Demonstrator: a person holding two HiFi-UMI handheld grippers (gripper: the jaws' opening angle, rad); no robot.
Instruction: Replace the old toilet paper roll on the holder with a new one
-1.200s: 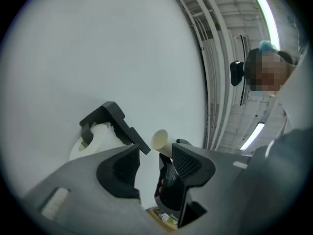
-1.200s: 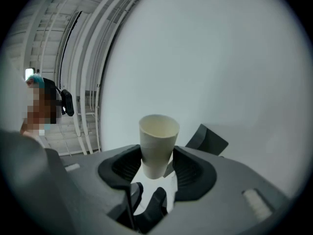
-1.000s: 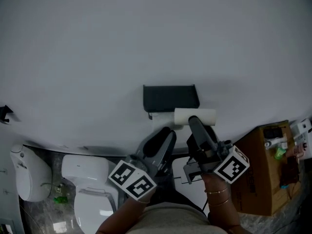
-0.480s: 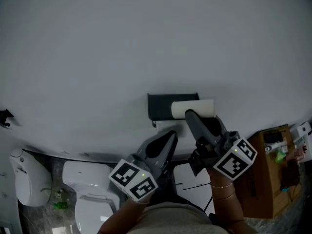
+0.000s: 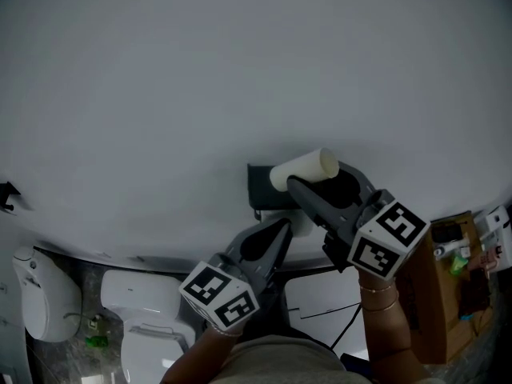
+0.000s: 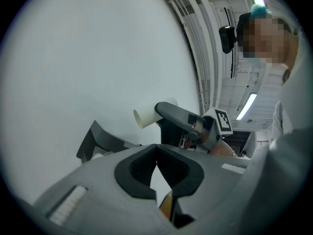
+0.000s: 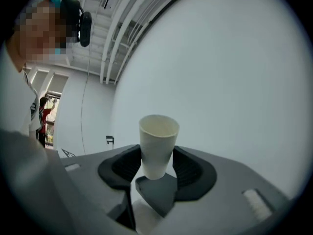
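Note:
A bare off-white cardboard tube (image 5: 304, 168) is clamped between the jaws of my right gripper (image 5: 316, 176), which holds it tilted in front of the white wall, just above the dark wall holder (image 5: 260, 186). In the right gripper view the tube (image 7: 157, 146) stands upright between the black pads (image 7: 188, 169), open end up, with my right gripper (image 7: 157, 168) shut on it. My left gripper (image 5: 280, 229) sits below the holder with its jaws together and nothing in them. The left gripper view shows its own tips (image 6: 156, 153) touching, with the tube (image 6: 146, 115) and the holder (image 6: 98, 138) beyond.
A white toilet (image 5: 152, 310) stands at the lower left, with a white container (image 5: 36, 294) further left. A brown cardboard box (image 5: 444, 294) with small items on top stands at the right. A white panel (image 5: 320, 302) lies below the grippers.
My right gripper has risen and rolled, carrying the tube from lying level at the holder to tilted above it. The left gripper's jaws have come together.

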